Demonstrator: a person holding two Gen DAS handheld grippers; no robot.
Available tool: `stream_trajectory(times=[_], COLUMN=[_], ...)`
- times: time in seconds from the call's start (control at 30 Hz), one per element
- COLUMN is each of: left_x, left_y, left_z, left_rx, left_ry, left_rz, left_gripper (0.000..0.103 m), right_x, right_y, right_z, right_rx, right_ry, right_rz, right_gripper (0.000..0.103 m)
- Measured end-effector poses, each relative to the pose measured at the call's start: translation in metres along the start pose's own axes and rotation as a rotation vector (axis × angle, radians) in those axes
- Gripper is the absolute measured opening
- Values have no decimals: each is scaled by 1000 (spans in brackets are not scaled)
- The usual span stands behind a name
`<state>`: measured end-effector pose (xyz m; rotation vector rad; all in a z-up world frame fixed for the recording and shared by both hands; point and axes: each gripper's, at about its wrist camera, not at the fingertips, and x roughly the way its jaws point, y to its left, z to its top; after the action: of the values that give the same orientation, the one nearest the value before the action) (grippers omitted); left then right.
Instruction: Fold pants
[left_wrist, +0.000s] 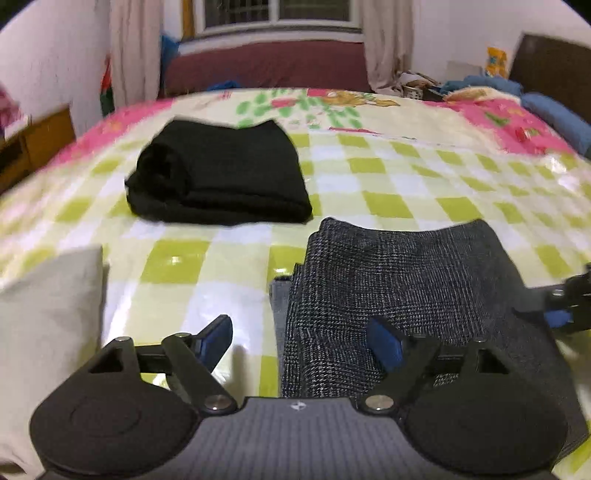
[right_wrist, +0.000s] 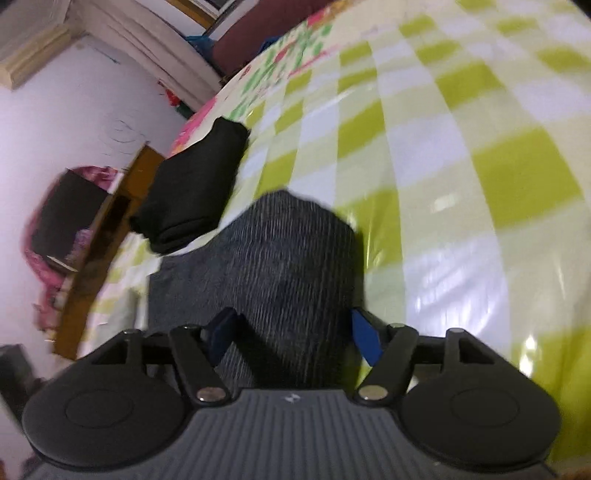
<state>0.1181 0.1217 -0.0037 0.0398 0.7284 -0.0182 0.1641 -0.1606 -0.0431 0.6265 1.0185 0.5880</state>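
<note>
grey pants folded at lower right, jaws spread on both grippers

left gripper (left_wrist: 301, 341) is held wide, empty; right gripper (right_wrist: 291, 334) straddles the grey pants (left_wrist: 406, 295) ungripped. if dragged, the stack could slide on the bed (left_wrist: 406, 177)'s glossy cover toward the black pants (left_wrist: 221, 173) upper left.

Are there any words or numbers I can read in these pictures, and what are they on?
No words or numbers can be read.
Left gripper: a small white logo mark on its grey body, no letters.
Right gripper: the same small mark, no letters.
Bedsheet: cartoon pictures only, blurred.
Yellow item by the headboard: too blurred to read.
Black folded pants and grey pants: no label showing.
</note>
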Motion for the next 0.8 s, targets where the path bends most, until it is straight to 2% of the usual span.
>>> stream_trajectory(times=[0.07, 0.2, 0.3, 0.37, 0.43, 0.5, 0.6, 0.7, 0.8], left_x=[-1, 2, -3, -6, -5, -1, 11, 6, -10], left_y=[-5, 4, 2, -7, -25, -45, -63, -67, -61], left_z=[-2, 1, 1, 0, 0, 1, 7, 13, 15], left_rx=[27, -24, -22, -21, 36, 82, 95, 111, 122], left_ry=[-11, 24, 54, 70, 71, 61, 78, 70, 44], left_rz=[15, 4, 11, -13, -18, -35, -95, -83, -50], left_gripper=[94, 94, 91, 88, 87, 87, 87, 86, 84], right_x=[1, 13, 0, -15, -25, -32, -29, -42, -60], right_y=[-3, -6, -5, 2, 8, 0, -15, -6, 9], right_z=[-12, -15, -9, -9, -6, -1, 10, 11, 4], right_rx=[37, 135, 173, 134, 67, 51, 51, 27, -25], right_ry=[14, 1, -37, -47, -55, -58, -42, -47, -90], right_rz=[52, 92, 166, 183, 123, 59, -114, -144, -203], right_gripper=[65, 43, 23, 23, 22, 22, 28, 32, 32])
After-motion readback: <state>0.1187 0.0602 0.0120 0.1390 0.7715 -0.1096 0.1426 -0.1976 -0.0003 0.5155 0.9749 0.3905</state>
